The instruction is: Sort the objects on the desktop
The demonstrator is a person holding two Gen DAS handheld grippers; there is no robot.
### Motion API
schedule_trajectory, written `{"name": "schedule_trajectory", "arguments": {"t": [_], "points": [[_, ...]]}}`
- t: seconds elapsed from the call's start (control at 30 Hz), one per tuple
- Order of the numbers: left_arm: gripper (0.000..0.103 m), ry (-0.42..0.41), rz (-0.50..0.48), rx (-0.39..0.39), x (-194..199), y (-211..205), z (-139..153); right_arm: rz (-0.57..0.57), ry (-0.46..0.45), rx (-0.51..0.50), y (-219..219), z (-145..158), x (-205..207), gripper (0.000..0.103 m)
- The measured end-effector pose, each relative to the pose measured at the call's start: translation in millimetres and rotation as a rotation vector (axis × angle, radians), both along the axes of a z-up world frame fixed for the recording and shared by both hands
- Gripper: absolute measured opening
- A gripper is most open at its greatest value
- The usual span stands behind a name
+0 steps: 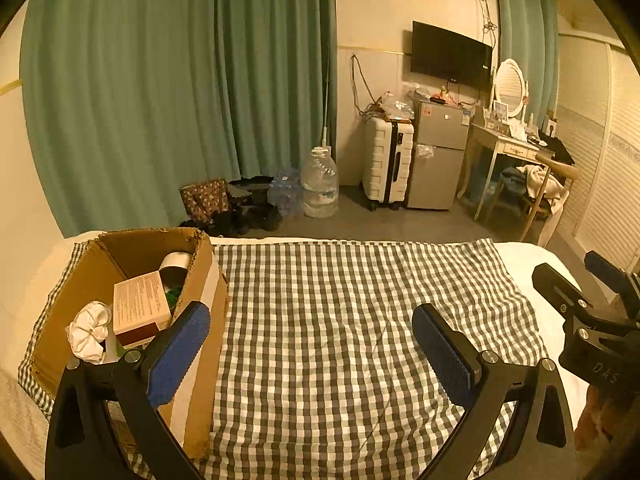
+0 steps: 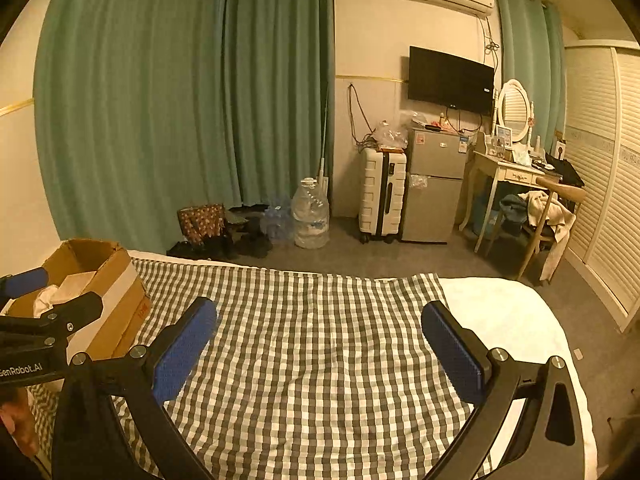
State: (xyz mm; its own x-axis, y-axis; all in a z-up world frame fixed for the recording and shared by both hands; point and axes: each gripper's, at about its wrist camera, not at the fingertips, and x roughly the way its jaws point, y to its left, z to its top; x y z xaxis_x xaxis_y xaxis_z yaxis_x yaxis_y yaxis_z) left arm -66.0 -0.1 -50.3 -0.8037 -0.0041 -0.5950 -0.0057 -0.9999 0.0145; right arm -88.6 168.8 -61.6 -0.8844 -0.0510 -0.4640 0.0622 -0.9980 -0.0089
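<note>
While both grippers hang spread and empty over the checked cloth (image 1: 320, 320) | left gripper (image 1: 312, 344) reads "GenRobot.AI" | right gripper (image 2: 320, 340) | cardboard box (image 1: 200, 280) at left holds a printed carton (image 1: 140, 304), text illegible, possibly a white rag (image 1: 88, 330).

Both views dim, strong warm yellow-orange cast, looks like indoor lamp light; source not in frame. Light is fairly even across the bed (image 1: 520, 256), brightest on the white sheet at its right edge and on the wall (image 2: 368, 40) beside the curtain (image 2: 160, 100). Shadows soft; floor (image 2: 400, 256) past the far edge of the bed is dark and muddy. No hard glare, only a faint sheen on the fridge (image 2: 434, 184). Heavy fisheye: curtain folds and wardrobe (image 2: 600, 200) bow outward, black vignette in all corners. Centre reasonably sharp, the check cloth (image 1: 340, 320) reads clean. Far clutter soft and noisy. Claw pads (image 1: 180, 352) close to the lens slightly soft.
</note>
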Motion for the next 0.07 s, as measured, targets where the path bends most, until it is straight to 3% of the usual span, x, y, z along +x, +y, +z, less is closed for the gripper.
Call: {"name": "schedule_trajectory", "arguments": {"t": [0.07], "points": [[0.103,-0.004,-0.007,-0.003,-0.6,1.4,-0.7,0.000,-0.001,0.002,-0.7,-0.1,0.6,0.103]]}}
